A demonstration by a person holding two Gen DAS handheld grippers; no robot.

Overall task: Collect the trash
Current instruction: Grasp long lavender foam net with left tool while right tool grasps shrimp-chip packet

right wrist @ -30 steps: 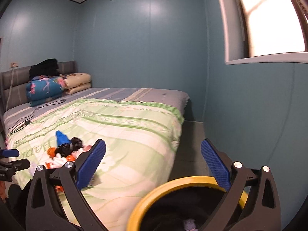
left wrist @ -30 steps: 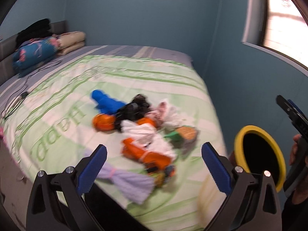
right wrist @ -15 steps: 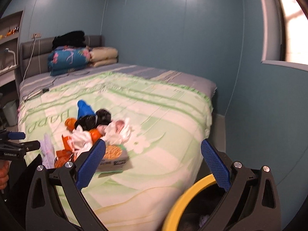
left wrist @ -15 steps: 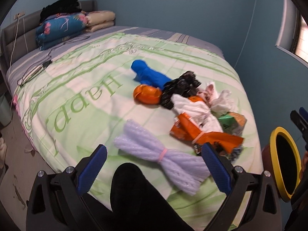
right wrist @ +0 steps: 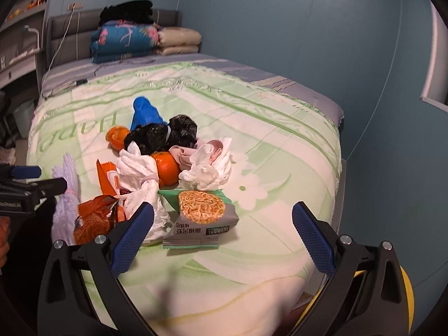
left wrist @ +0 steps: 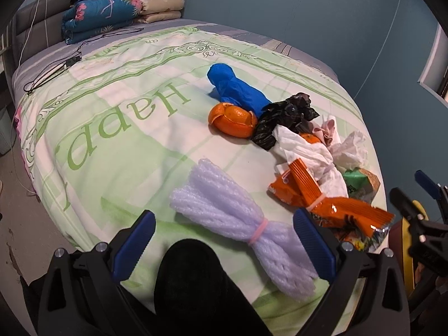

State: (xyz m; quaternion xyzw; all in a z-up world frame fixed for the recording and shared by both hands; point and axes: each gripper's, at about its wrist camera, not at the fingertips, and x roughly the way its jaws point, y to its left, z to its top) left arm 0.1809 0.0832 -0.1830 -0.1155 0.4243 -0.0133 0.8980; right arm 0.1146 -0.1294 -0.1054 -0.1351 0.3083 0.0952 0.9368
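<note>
A pile of trash lies near the foot of the bed. In the left wrist view I see a pale foam net bundle (left wrist: 238,221), an orange wrapper (left wrist: 330,204), orange peel (left wrist: 232,119), a blue bag (left wrist: 235,89), a black bag (left wrist: 285,120) and white tissues (left wrist: 310,154). My left gripper (left wrist: 224,246) is open, just short of the foam bundle. In the right wrist view a noodle packet (right wrist: 200,218) lies nearest, with an orange (right wrist: 166,168), tissues (right wrist: 207,170) and black bag (right wrist: 162,137) behind. My right gripper (right wrist: 224,235) is open and empty above the bed's corner.
A yellow-rimmed bin (right wrist: 406,296) stands on the floor at the bed's corner, below my right gripper. Folded blankets (left wrist: 112,14) and cables (left wrist: 56,64) lie at the head of the bed (left wrist: 112,140). Blue wall (right wrist: 378,112) runs along the right side.
Both grippers have swung from the bin toward the trash pile and come closer to the bed. The bin has slid to the frame edges. Both stay open.
</note>
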